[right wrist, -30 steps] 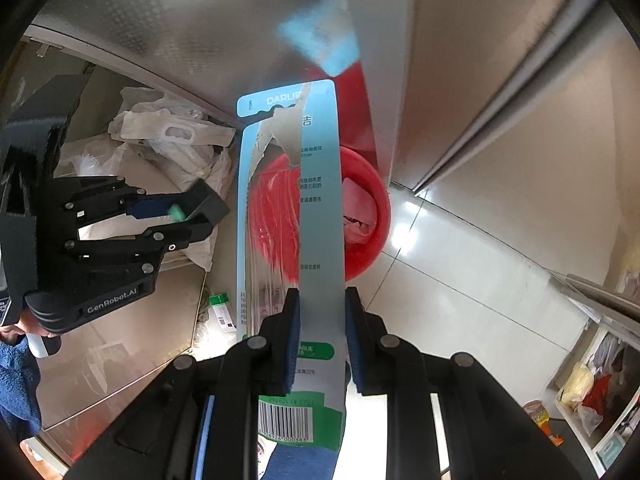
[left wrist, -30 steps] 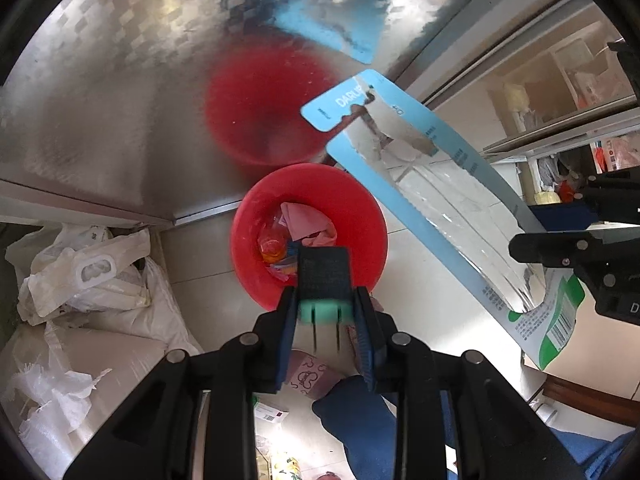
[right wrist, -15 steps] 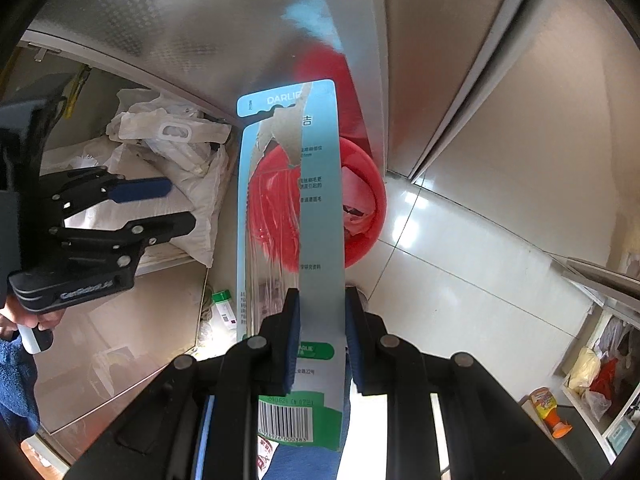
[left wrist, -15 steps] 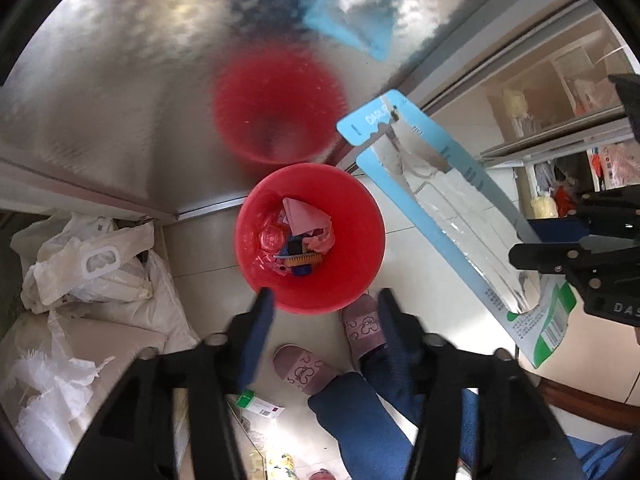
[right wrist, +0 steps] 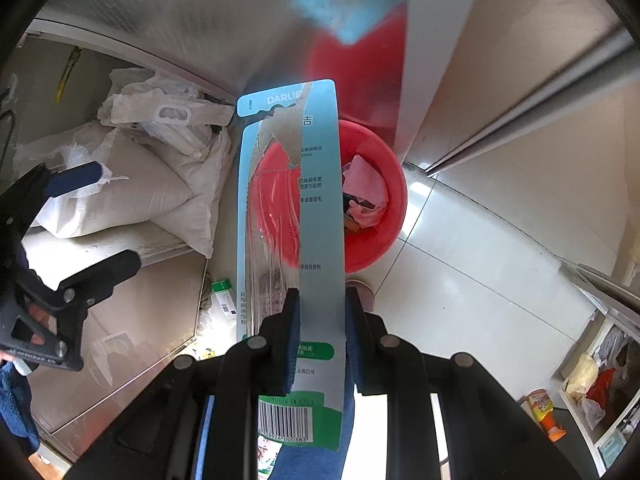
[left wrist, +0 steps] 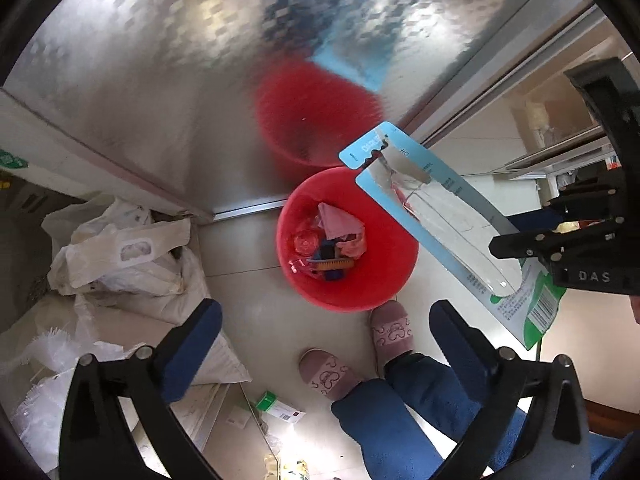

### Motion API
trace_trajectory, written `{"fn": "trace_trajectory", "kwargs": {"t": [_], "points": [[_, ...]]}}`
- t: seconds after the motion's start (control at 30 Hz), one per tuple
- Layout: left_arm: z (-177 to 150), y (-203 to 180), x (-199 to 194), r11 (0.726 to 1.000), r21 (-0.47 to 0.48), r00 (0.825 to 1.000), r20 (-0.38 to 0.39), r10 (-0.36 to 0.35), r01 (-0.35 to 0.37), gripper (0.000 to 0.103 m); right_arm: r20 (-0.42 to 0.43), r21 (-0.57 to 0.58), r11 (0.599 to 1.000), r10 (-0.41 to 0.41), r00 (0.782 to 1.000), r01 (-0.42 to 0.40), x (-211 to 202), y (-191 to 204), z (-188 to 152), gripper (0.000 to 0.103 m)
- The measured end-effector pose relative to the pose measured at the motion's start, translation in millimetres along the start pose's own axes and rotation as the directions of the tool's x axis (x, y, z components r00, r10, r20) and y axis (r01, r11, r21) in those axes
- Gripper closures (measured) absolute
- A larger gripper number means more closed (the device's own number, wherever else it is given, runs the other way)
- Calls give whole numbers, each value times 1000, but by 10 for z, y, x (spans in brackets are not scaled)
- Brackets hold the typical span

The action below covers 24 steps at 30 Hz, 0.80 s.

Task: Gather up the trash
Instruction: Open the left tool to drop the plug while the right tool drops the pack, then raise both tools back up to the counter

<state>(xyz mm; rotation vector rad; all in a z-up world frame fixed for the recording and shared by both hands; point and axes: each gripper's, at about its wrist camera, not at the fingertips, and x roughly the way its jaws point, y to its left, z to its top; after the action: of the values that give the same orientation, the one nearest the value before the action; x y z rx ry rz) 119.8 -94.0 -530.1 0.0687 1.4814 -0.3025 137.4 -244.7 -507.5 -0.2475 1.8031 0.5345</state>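
Red plastic bin (left wrist: 384, 280) on the pale tiled floor (right wrist: 480, 288), standing against a patterned steel cabinet front (left wrist: 160, 80) that mirrors it, already holds scraps: a pink wrapper (left wrist: 338, 222), a small orange brush and other bits. Above it, the left gripper (left wrist: 324, 316) points straight down with its blue-padded fingers (left wrist: 196, 336) spread wide and nothing between them; they have just been opening. To the side, the right gripper (right wrist: 320, 320) has its fingers clamped on the lower end of a torn, empty light-blue Darlie toothbrush blister pack (right wrist: 320, 208), held in the air over the bin's near rim, its printed header pointing toward the cabinet. The person's pink slippers (left wrist: 390, 330) stand just beside the bin, blue trouser legs (left wrist: 400, 412) below them in the frame. White sacks and plastic bags (left wrist: 132, 256) are heaped to the left of the bin, and a small green-and-white carton (left wrist: 276, 406) lies on the floor near them.
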Motion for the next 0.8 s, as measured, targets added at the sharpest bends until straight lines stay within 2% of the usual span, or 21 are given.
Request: {"fn": "trace_trajectory", "kwargs": {"t": [0.33, 0.43, 0.57, 0.67, 0.8], "points": [[2, 135, 78, 1000, -15, 1000, -5, 4, -5, 0, -59, -8, 1000, -29, 998, 28, 311, 49, 129, 83], [-8, 150, 87, 1000, -25, 1000, -6, 0, -1, 0, -84, 3, 1000, -7, 996, 7, 383, 30, 152, 83], [-38, 157, 96, 1000, -26, 1000, -10, -3, 3, 0, -75, -1, 1000, -17, 997, 16, 384, 49, 151, 56], [-48, 150, 72, 1000, -26, 1000, -7, -3, 3, 0, -53, 3, 1000, -14, 998, 15, 315, 90, 151, 54], [-49, 141, 35, 999, -33, 1000, -18, 0, -1, 0, -44, -3, 1000, -11, 999, 11, 241, 126, 118, 42]]}}
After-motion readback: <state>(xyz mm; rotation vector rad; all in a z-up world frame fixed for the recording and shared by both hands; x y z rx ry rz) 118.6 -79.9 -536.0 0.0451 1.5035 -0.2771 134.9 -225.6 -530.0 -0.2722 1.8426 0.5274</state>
